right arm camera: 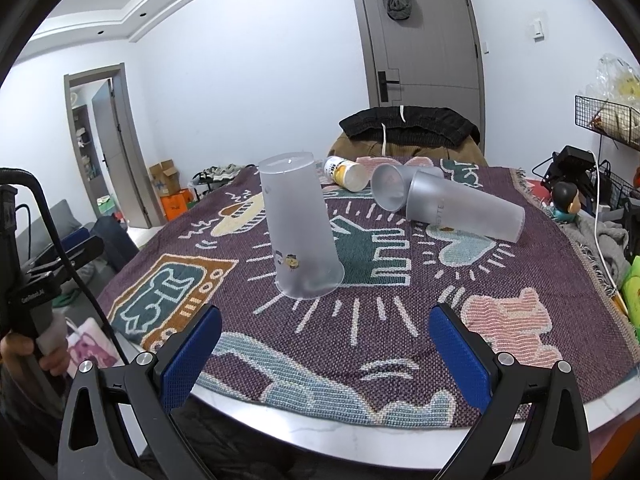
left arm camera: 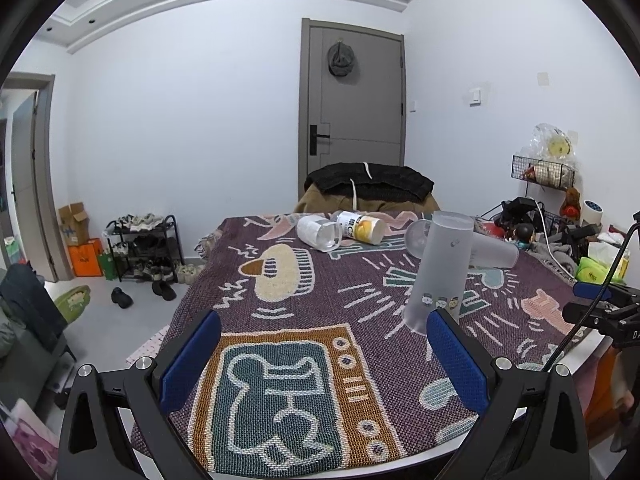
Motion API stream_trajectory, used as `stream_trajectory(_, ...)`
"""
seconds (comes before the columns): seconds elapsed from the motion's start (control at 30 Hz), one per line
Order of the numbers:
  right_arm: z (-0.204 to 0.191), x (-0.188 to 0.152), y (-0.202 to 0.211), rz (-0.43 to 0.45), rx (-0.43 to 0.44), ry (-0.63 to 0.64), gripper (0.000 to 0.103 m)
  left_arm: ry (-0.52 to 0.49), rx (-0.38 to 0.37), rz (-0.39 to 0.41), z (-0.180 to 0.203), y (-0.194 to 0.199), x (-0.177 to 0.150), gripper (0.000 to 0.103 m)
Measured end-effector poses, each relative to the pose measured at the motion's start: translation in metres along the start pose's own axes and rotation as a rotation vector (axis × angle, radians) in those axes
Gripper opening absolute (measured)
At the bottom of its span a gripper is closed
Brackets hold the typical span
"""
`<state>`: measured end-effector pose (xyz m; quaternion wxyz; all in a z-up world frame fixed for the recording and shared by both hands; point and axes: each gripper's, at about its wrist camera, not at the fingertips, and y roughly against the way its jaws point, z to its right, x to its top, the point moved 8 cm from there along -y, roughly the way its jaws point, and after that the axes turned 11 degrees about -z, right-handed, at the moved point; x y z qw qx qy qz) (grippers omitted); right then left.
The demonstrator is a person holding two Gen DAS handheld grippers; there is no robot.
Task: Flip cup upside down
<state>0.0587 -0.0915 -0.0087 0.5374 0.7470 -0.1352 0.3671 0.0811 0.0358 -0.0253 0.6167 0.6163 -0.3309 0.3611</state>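
Note:
A frosted plastic cup (left arm camera: 438,270) with small cartoon stickers stands upside down, mouth on the patterned cloth; it also shows in the right wrist view (right arm camera: 300,228). My left gripper (left arm camera: 324,356) is open and empty, the cup just beyond its right finger. My right gripper (right arm camera: 326,350) is open and empty, short of the cup and near the table's front edge. The right gripper's fingers (left arm camera: 592,292) show at the right edge of the left wrist view.
Two more frosted cups (right arm camera: 464,208) lie on their sides behind. A yellow-labelled cup (right arm camera: 346,174) and a clear jar (left arm camera: 318,232) also lie at the far side. The woven cloth (right arm camera: 360,320) covers the table. Clutter and cables sit at the right.

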Motion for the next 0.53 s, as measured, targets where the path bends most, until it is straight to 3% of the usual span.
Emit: stream_trajectory(0.53, -0.002, -0.0011, -0.0062, -0.012, 0.001, 0.005, 0.103, -0.034, -0.009, -0.008, 0.007, -0.0004, -0.0044, 0.103)
